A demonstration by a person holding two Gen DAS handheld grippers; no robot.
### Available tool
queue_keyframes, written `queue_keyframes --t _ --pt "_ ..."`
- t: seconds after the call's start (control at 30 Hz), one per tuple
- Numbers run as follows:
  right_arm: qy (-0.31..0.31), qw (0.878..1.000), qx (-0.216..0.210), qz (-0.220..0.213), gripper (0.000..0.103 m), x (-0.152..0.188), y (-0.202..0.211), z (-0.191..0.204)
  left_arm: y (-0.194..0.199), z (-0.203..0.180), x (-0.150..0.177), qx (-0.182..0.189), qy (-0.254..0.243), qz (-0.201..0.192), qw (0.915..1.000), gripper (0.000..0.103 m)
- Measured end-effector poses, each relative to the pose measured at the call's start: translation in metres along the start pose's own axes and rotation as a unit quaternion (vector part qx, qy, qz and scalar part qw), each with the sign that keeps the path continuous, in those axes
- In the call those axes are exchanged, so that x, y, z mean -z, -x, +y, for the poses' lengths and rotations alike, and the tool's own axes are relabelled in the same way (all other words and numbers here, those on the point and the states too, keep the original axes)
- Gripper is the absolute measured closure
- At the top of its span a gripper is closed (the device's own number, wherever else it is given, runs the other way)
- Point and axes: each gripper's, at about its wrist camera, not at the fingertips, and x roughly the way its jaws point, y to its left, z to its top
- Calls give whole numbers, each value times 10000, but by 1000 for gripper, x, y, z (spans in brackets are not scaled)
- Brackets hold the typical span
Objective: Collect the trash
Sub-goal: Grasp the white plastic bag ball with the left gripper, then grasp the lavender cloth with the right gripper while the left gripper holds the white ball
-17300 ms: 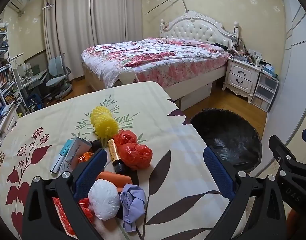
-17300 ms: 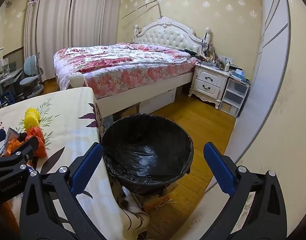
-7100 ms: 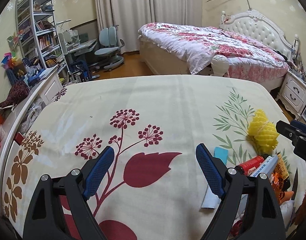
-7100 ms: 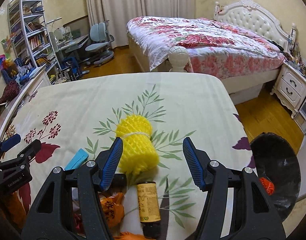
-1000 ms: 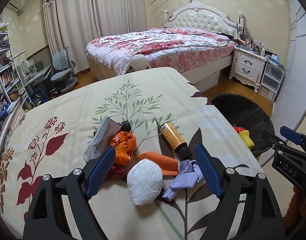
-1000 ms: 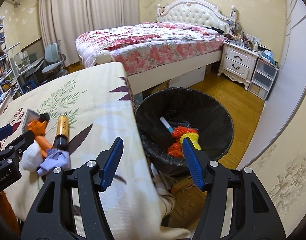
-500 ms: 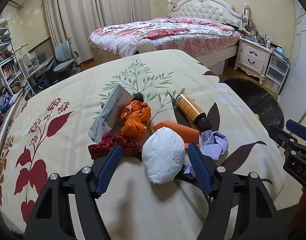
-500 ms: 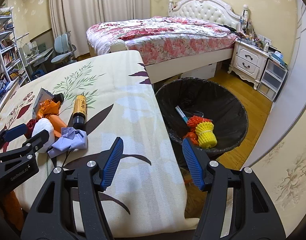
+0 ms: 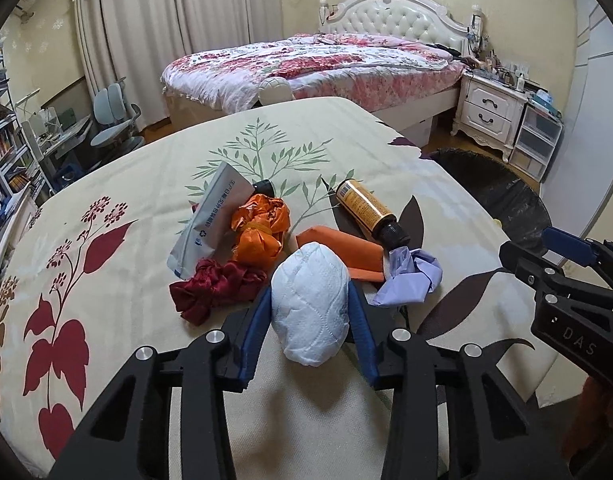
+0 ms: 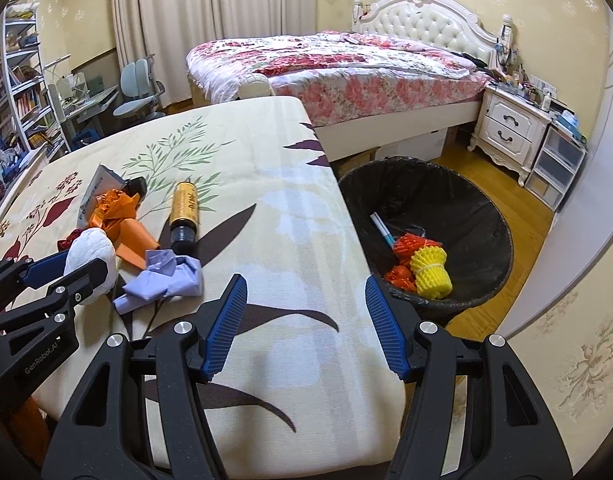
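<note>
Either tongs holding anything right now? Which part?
Left tongs, jaws just closing, grip the white paper wad across its middle, a pad on each side. Right tongs are open, holding nothing.

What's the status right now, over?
Left gripper closing on white paper wad. Right gripper open, empty. Bin beside table, path clear.

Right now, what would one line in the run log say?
task: collect trash | left gripper: just closing on white paper wad | right gripper: open, empty | bin: partly filled | table: trash remains
</note>
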Motion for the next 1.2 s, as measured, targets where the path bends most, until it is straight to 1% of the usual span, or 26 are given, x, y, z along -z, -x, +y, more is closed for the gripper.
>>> queue_keyframes --t 0.27,0.3,0.33,0.37,0.43,0.57,0.87,0.9,0.97,1.03,1.1,1.13,1.17,1.2 --pt "273 9990 -336 54 42 -3 -1 32 8 25 0 -187 174 -74 9996 63" --pt "302 9987 -394 74 40 -3 -2 36 8 29 0 -208 200 -77 9996 63" --pt "344 9983 -467 84 33 -3 -3 42 8 33 0 -242 230 -86 9994 63" --pt "377 9979 -511 92 29 -3 -4 46 9 36 0 -273 251 -98 9993 63" --pt "453 9972 -575 120 29 -2 -6 55 10 42 2 -344 286 -112 9989 63" --pt "576 9957 -684 223 28 -2 -15 71 7 53 6 -350 402 -56 9986 63" --pt "626 9942 -767 431 28 5 -26 83 3 59 13 -283 526 19 9982 63" --pt "627 9941 -770 439 30 5 -25 82 3 59 14 -280 531 17 9982 63" --pt "624 9938 -784 487 44 7 -25 82 3 59 13 -271 536 12 9982 63" --pt "657 9937 -763 489 48 7 -25 82 3 59 14 -254 541 8 9982 63" --pt "681 9936 -762 491 55 8 -23 83 3 58 13 -255 541 9 9982 63" --pt "688 9934 -776 482 62 8 -22 82 3 58 13 -251 544 11 9982 63" --pt "692 9933 -791 484 66 8 -22 82 3 58 13 -246 545 6 9982 63" --pt "701 9932 -790 486 66 8 -22 82 4 58 13 -240 545 -2 9982 63"
